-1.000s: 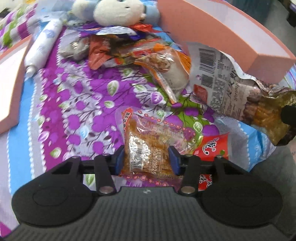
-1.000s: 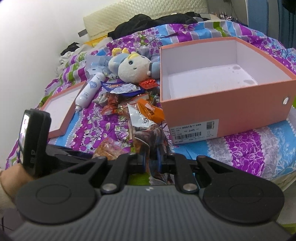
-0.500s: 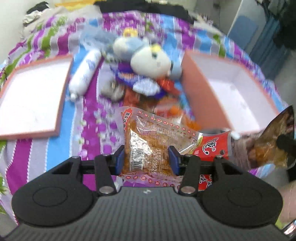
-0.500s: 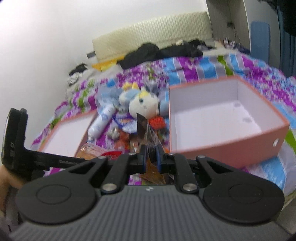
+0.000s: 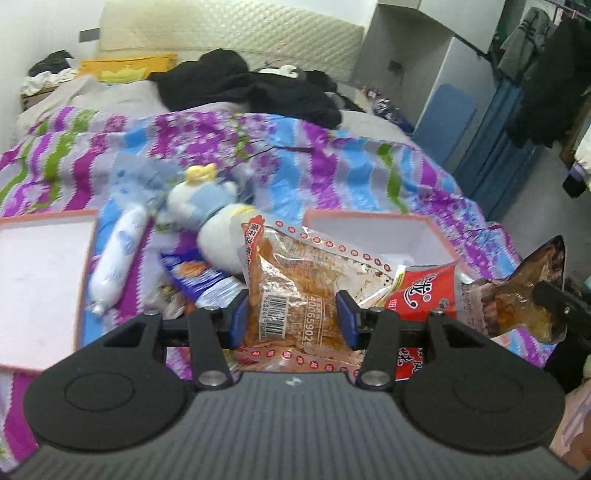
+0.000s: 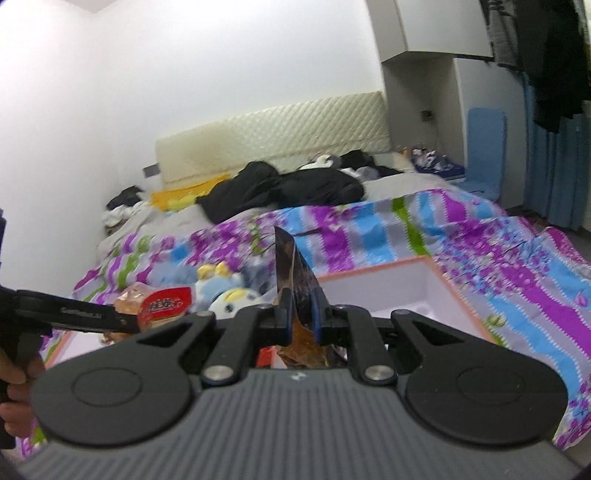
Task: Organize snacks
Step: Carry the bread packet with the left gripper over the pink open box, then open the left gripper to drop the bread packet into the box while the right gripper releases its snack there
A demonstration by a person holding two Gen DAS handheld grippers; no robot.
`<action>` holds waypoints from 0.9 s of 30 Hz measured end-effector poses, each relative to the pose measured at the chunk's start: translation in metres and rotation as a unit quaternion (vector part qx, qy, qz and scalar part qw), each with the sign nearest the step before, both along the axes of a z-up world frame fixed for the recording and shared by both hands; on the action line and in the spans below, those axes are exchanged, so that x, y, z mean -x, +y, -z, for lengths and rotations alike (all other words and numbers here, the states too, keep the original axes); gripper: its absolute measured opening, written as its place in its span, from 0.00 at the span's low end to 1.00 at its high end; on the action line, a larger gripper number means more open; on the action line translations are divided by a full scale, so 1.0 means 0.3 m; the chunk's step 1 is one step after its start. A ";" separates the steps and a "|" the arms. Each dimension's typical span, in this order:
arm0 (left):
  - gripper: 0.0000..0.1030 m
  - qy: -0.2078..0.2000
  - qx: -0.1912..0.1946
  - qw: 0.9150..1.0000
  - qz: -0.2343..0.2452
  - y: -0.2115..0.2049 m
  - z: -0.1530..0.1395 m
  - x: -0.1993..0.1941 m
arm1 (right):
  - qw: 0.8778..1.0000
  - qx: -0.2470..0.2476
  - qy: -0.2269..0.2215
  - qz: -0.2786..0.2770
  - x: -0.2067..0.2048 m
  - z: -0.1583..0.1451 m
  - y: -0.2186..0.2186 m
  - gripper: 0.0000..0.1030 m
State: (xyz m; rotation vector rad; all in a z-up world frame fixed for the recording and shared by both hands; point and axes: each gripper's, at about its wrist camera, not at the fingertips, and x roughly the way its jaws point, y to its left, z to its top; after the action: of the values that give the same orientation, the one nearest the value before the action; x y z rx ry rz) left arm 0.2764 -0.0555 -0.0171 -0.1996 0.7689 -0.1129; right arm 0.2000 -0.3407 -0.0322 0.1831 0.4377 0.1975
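My left tool [image 5: 291, 317] is clenched on a clear orange snack packet [image 5: 295, 291], its blue pads pressing either side of a white barcode label where I can read "40065902"; a red-dotted border runs round the packet's edge. Tucked just behind and to its right, a red packet [image 5: 424, 291] with white Chinese characters comes along with it, though I cannot tell whether the pads pinch it too. My right tool [image 6: 301, 321] is clamped tight on a dark, glossy brown snack bag [image 6: 295, 273], which stands upright above the fingers and hangs crumpled below them. Both loads are held up off the bed [image 5: 332, 170], over the near end of its purple, blue and green floral cover. Below them lies the open pink box [image 6: 406, 284], white inside. Its lid [image 5: 40, 280] lies face-up at the bed's left edge. Between lid and box lie a white tube [image 5: 118, 254], a blue-and-white plush toy [image 5: 210, 218], and a blue-white wrapper [image 5: 207, 280]. Black clothes [image 5: 251, 85] are piled near the padded headboard [image 5: 229, 33].
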 end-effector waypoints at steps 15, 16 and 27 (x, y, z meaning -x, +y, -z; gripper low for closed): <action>0.53 0.053 0.002 0.996 0.072 -0.320 0.209 -0.353 | 0.992 0.010 0.110 0.061 -0.261 0.305 -0.167 0.13; 0.53 0.058 0.000 0.995 0.078 -0.336 0.231 -0.373 | 0.991 0.009 0.117 0.061 -0.272 0.327 -0.168 0.13; 0.71 0.073 -0.002 0.993 0.090 -0.348 0.304 -0.427 | 0.985 -0.011 0.157 0.075 -0.318 0.421 -0.180 0.46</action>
State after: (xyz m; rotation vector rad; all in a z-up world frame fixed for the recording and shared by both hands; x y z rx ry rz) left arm 0.4044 -0.1599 -0.1084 -0.1358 0.9317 -0.2704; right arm 0.2953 -0.3947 -0.1584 0.2694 0.7336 0.0244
